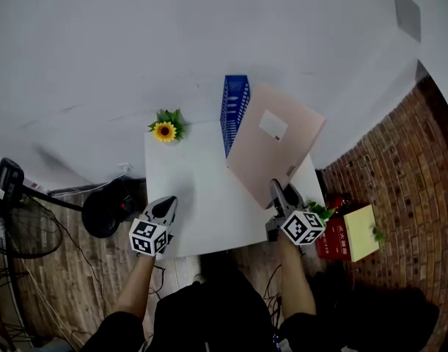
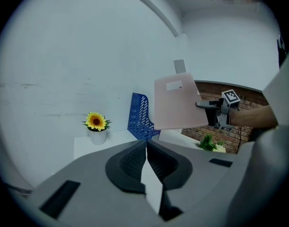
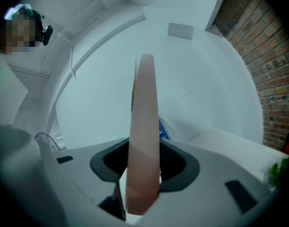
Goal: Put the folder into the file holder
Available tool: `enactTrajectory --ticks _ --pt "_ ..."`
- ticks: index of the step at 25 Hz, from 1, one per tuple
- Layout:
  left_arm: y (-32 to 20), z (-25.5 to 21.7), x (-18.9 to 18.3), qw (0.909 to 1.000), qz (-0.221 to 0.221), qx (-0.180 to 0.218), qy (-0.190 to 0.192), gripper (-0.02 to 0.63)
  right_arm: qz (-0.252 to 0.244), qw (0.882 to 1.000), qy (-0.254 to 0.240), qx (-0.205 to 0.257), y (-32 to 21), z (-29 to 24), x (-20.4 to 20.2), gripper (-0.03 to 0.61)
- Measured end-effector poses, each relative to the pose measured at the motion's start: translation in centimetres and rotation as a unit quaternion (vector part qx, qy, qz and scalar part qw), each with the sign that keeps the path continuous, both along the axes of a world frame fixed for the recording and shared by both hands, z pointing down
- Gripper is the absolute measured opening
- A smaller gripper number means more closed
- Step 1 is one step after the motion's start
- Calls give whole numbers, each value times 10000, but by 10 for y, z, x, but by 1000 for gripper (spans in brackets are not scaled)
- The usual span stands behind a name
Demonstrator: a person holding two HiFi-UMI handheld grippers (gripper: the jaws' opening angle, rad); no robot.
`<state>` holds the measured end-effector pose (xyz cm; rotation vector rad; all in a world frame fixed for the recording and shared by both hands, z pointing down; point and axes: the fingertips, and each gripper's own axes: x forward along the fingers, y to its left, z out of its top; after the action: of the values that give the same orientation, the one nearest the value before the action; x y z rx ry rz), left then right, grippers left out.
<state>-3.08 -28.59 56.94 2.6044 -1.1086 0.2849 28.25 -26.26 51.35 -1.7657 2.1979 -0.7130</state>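
Note:
A pale pink folder with a white label hangs tilted in the air over the right half of the white table. My right gripper is shut on its near lower edge. In the right gripper view the folder stands edge-on between the jaws. The blue slotted file holder stands upright at the table's far edge, just left of and behind the folder. My left gripper hovers at the table's front left corner, shut with nothing in it. From the left gripper view I see the folder beside the file holder.
A potted sunflower stands at the table's far left corner. A fan and a black object sit on the floor to the left. A red and yellow box with plants stands to the right, near the brick wall.

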Motion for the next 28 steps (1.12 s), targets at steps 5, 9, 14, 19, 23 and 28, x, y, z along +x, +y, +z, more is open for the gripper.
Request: enactTrajectory --ticks 5,9,14,19,23,28 --pt "-31 -6 13 9998 -174 -14 -45 26 102 9995 256 128 -44 -14 24 183" --pt "-54 -12 20 9994 -349 18 -82 26 76 9986 482 206 -80 -20 32 183" --pt "-67 -9 27 9989 -443 -48 -119 25 54 9969 752 207 -114 -19 28 183" --pt "-77 -5 28 9986 -483 -129 -145 26 38 9930 1168 174 -131 -15 14 183" --pt "-84 2 24 9987 -446 -186 -157 26 157 9907 1339 159 -137 -7 7 183" --pt "-90 10 17 9987 -372 -309 -164 25 386 9869 1556 166 -138 0 -5 183"
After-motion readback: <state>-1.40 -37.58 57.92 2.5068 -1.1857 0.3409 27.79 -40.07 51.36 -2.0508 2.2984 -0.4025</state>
